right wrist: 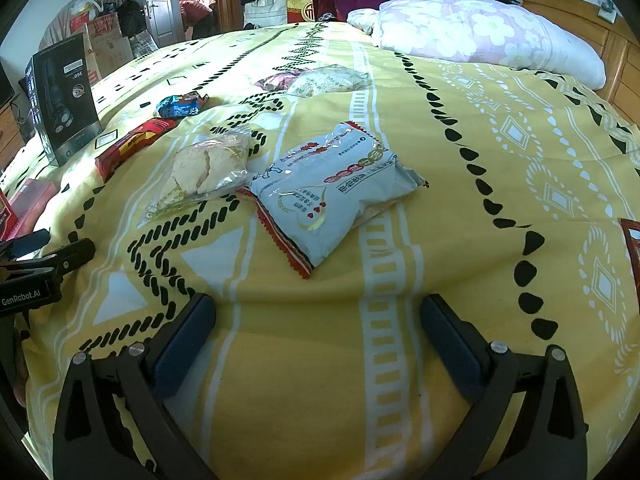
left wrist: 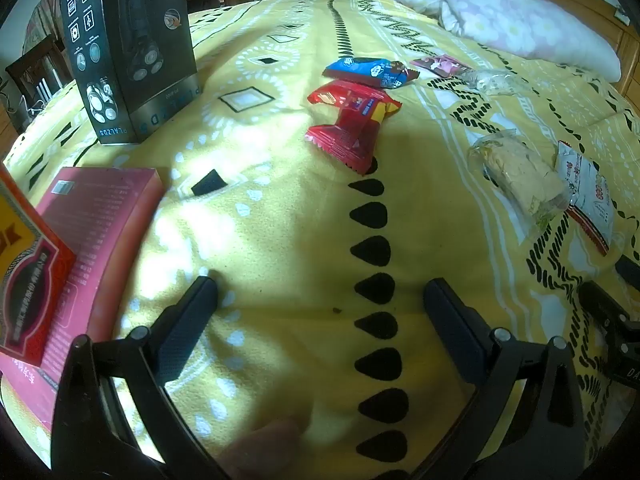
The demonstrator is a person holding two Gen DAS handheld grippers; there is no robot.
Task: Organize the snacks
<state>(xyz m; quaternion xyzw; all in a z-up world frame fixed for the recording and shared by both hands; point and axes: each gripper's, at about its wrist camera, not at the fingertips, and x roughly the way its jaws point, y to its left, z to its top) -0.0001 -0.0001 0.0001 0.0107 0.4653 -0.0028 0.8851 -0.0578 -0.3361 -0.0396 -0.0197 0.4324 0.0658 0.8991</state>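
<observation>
Snack packets lie scattered on a yellow patterned bedspread (left wrist: 280, 220). In the left wrist view a red packet (left wrist: 350, 124) and a blue packet (left wrist: 370, 72) lie ahead, a clear bag of crackers (left wrist: 516, 176) and a white packet (left wrist: 588, 196) to the right. My left gripper (left wrist: 320, 292) is open and empty above the bedspread. In the right wrist view the white packet (right wrist: 332, 188) lies just ahead of my right gripper (right wrist: 316, 308), which is open and empty. The clear cracker bag (right wrist: 204, 168) lies left of it, the red packet (right wrist: 132, 144) and blue packet (right wrist: 178, 106) farther left.
A black shaver box (left wrist: 128, 48) stands at the far left, a pink box (left wrist: 88, 240) and a red-yellow box (left wrist: 24, 264) near left. A pink floral pillow (right wrist: 480, 36) lies at the head. Two more packets (right wrist: 316, 78) lie farther back. The left gripper shows in the right wrist view (right wrist: 36, 268).
</observation>
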